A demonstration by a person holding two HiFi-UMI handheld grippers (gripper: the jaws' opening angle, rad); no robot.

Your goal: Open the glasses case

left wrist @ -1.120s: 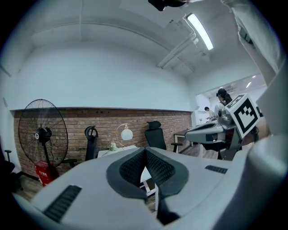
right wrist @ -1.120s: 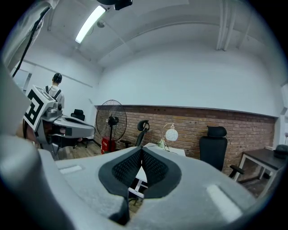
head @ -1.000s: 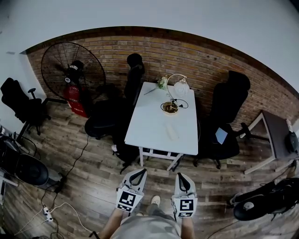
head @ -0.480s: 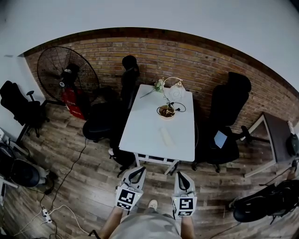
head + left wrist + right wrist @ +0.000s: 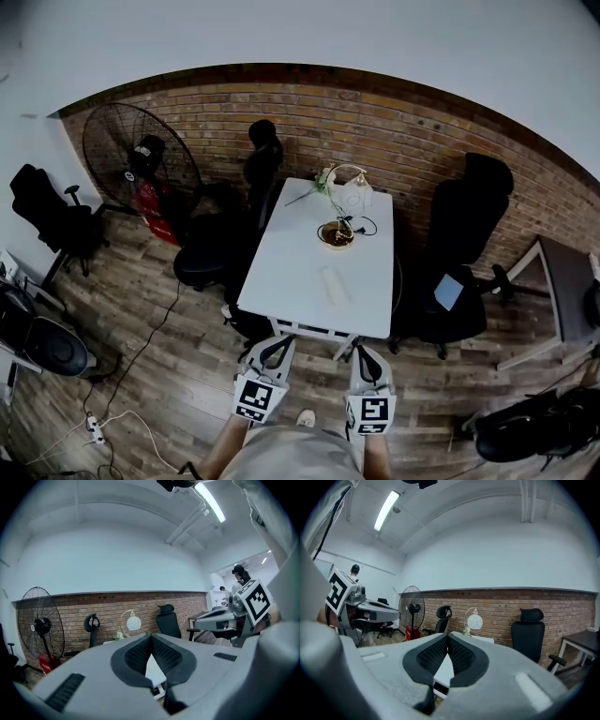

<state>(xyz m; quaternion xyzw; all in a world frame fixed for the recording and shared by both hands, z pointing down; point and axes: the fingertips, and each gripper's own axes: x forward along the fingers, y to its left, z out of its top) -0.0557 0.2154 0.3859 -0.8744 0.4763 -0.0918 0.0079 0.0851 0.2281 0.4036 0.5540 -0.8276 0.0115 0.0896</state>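
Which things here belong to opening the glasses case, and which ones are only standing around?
For the job:
- glasses case, lying on the white table
- left gripper and right gripper, both empty with fingers shut

Only standing around:
- globe lamp
- bowl
- floor fan
- black office chairs

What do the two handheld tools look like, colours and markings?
Left tool and right tool: pale grey tapered bodies with black textured pads. Each carries a marker cube printed with black-and-white squares. No cables visible. The person wears a greyish garment.
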